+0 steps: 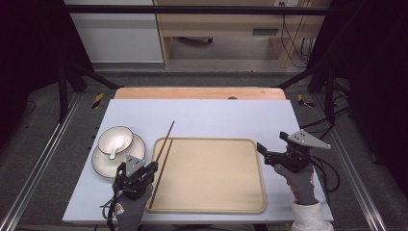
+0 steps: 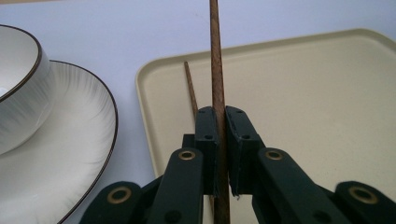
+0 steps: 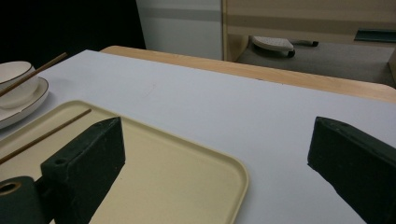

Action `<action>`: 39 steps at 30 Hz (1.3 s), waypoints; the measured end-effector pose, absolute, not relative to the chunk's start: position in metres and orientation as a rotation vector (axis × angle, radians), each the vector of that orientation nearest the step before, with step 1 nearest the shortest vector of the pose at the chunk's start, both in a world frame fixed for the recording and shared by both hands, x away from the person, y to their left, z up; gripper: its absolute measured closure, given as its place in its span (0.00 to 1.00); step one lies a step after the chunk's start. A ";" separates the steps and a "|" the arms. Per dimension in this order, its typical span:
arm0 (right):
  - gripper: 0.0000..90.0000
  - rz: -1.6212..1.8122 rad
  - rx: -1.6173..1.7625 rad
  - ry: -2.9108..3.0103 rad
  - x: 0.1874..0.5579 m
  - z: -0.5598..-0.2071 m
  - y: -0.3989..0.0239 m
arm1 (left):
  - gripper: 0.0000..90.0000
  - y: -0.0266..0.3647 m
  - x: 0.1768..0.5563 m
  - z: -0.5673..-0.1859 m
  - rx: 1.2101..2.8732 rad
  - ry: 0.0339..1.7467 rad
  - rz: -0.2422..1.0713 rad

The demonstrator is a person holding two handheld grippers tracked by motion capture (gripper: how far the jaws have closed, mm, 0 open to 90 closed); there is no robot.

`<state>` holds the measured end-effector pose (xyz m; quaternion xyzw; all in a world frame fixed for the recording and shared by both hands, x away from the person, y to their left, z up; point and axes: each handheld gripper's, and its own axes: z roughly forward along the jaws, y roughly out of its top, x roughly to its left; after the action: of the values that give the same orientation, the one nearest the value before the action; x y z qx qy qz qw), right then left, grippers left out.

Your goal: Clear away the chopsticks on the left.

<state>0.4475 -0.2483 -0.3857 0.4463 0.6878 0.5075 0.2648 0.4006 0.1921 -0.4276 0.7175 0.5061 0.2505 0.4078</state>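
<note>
A beige tray (image 1: 216, 192) lies in the middle of the pale table. My left gripper (image 1: 153, 167) (image 2: 222, 113) is at the tray's near left corner, shut on a dark wooden chopstick (image 1: 166, 137) (image 2: 215, 56) that points away over the tray's left rim. A second chopstick (image 1: 161, 173) (image 2: 190, 88) (image 3: 46, 134) lies flat inside the tray along its left side. My right gripper (image 1: 266, 155) (image 3: 217, 128) hovers just past the tray's right edge, open wide with nothing between its jaws. In the right gripper view the held chopstick (image 3: 32, 73) crosses in front of the bowl.
A white bowl (image 1: 115, 138) (image 2: 14, 88) with a white spoon (image 1: 113, 153) in it sits on a white plate (image 1: 102, 164) (image 2: 70, 140) left of the tray. A wooden strip (image 1: 199, 93) borders the table's far edge; metal frame rails run along both sides.
</note>
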 end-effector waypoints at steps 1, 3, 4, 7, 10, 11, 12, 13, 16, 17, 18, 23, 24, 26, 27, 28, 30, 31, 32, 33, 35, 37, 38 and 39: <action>0.05 1.374 1.207 1.857 0.447 -0.386 -0.248 | 0.93 0.191 0.400 -0.428 1.809 1.273 0.635; 0.05 1.374 1.206 1.857 0.447 -0.385 -0.249 | 0.93 0.187 0.399 -0.429 1.802 1.279 0.645; 0.05 1.373 1.206 1.857 0.447 -0.386 -0.249 | 0.93 0.185 0.399 -0.430 1.798 1.281 0.644; 0.05 1.374 1.206 1.857 0.448 -0.386 -0.248 | 0.93 0.181 0.397 -0.435 1.784 1.288 0.643; 0.05 1.370 1.206 1.859 0.448 -0.386 -0.248 | 0.93 0.177 0.395 -0.439 1.778 1.293 0.640; 0.05 1.372 1.206 1.858 0.448 -0.386 -0.248 | 0.93 0.175 0.394 -0.441 1.774 1.295 0.641; 0.05 1.373 1.206 1.858 0.448 -0.386 -0.248 | 0.93 0.174 0.393 -0.443 1.764 1.301 0.634; 0.05 1.371 1.205 1.860 0.448 -0.386 -0.248 | 0.93 0.173 0.392 -0.444 1.764 1.300 0.638; 0.05 1.373 1.205 1.858 0.448 -0.386 -0.248 | 0.93 0.169 0.390 -0.450 1.754 1.305 0.628; 0.05 1.374 1.205 1.858 0.448 -0.386 -0.248 | 0.93 0.167 0.389 -0.453 1.758 1.307 0.630; 0.05 1.375 1.207 1.857 0.448 -0.386 -0.248 | 0.93 0.167 0.389 -0.455 1.760 1.308 0.626; 0.05 1.366 1.205 1.866 0.449 -0.387 -0.247 | 0.93 0.159 0.388 -0.464 1.779 1.315 0.611; 0.05 1.369 1.208 1.866 0.449 -0.387 -0.246 | 0.93 0.158 0.389 -0.466 1.784 1.315 0.614; 0.05 1.362 1.205 1.870 0.449 -0.388 -0.246 | 0.93 0.156 0.389 -0.469 1.793 1.317 0.612; 0.05 1.361 1.203 1.872 0.449 -0.388 -0.246 | 0.93 0.155 0.389 -0.470 1.806 1.318 0.616; 0.05 1.361 1.203 1.871 0.449 -0.388 -0.245 | 0.93 0.154 0.389 -0.471 1.806 1.326 0.618; 0.05 1.361 1.204 1.871 0.449 -0.388 -0.246 | 0.93 0.154 0.390 -0.474 1.808 1.338 0.614; 0.05 1.360 1.204 1.871 0.449 -0.388 -0.246 | 0.93 0.154 0.390 -0.475 1.814 1.343 0.613; 0.05 1.362 1.205 1.871 0.449 -0.388 -0.246 | 0.93 0.154 0.390 -0.476 1.818 1.348 0.608; 0.05 1.362 1.206 1.871 0.449 -0.388 -0.246 | 0.93 0.154 0.390 -0.477 1.818 1.354 0.609; 0.05 1.358 1.205 1.872 0.450 -0.388 -0.245 | 0.93 0.154 0.390 -0.478 1.829 1.360 0.615; 0.05 1.358 1.206 1.872 0.450 -0.388 -0.245 | 0.93 0.154 0.390 -0.479 1.832 1.366 0.616; 0.05 1.357 1.207 1.873 0.450 -0.389 -0.245 | 0.93 0.155 0.389 -0.480 1.838 1.370 0.616; 0.05 1.358 1.208 1.873 0.450 -0.389 -0.245 | 0.93 0.155 0.390 -0.480 1.838 1.375 0.613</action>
<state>0.4497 -0.2448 -0.3886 0.4466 0.6924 0.5020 0.2627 0.3895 0.1545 -0.4805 0.7175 0.5368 0.2394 0.3738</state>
